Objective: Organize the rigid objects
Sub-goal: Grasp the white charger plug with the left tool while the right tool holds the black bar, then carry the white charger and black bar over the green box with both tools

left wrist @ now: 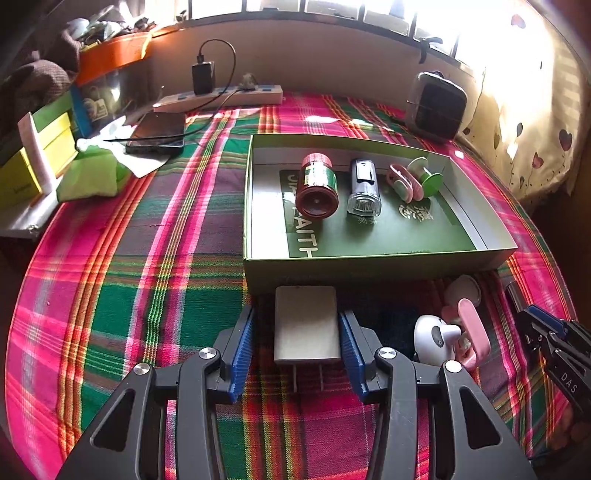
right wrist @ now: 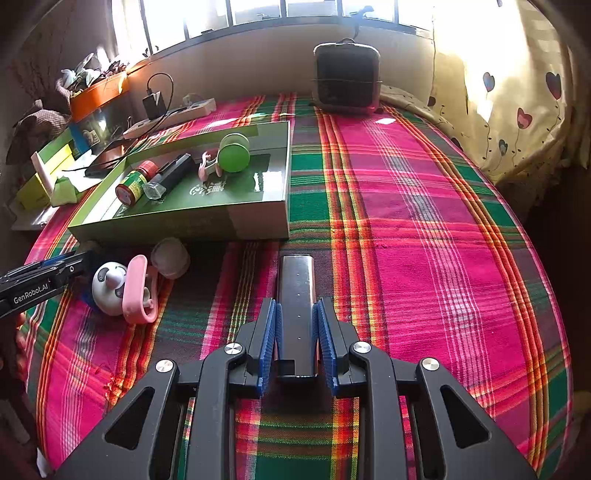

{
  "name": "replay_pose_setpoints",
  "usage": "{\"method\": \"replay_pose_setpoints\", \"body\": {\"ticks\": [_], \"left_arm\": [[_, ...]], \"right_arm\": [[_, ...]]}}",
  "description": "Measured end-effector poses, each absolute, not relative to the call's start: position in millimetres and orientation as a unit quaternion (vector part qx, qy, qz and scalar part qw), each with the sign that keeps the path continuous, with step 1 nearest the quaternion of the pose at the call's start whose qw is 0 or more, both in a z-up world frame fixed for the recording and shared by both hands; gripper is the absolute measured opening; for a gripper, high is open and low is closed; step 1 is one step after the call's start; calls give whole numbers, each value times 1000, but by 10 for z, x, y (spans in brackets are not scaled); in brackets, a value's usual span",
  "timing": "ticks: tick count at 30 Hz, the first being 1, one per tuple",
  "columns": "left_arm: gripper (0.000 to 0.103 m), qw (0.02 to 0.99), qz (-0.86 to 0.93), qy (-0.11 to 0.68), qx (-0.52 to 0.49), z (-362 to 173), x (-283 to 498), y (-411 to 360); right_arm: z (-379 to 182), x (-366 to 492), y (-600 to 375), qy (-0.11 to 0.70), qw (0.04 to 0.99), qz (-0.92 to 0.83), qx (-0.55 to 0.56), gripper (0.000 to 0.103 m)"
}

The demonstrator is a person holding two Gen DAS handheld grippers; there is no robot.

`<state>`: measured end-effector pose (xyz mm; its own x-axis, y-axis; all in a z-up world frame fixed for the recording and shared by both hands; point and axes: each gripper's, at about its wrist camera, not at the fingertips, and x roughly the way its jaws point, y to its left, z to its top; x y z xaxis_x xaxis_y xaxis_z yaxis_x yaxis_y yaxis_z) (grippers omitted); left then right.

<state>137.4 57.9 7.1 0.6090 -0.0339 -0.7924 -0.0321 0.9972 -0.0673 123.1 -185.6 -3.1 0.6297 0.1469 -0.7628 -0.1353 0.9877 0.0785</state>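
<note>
Three things already lie in the green cardboard box: a red-capped jar, a clear-ended torch and a pink-and-green reel. The left tool straddles a matte white charger block, its ribbed blue pads seemingly touching it. The right tool is closed on a glossy dark slab, while a panda toy waits on the plaid-covered desk.

**Backlit window, washed-out far edge**

We see strong daylight pouring through the barred window beyond the table's far edge, blowing out the panes and the heart-printed cream curtain to white. The plaid pink-and-green tablecloth stays bright and sharp. Glare glints off the glossy green cardboard box. Fisheye bending curves every edge, and the corners sink into dark vignette.
</note>
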Motion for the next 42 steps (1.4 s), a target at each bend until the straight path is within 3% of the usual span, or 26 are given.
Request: {"method": "replay_pose_setpoints", "body": {"ticks": [6,9,42], "left_arm": [[41,898,-4,439,-40,74,1351,590],[32,899,-2,437,-43,77,1335,605],[32,905,-15,422,-52,157,1238,643]], "right_arm": [[-30,1233,-1853,423,903,78,7,24],[-29,1233,-1850,423,903,78,6,24],[21,1193,-1822,414,907,74,-7,24]]}}
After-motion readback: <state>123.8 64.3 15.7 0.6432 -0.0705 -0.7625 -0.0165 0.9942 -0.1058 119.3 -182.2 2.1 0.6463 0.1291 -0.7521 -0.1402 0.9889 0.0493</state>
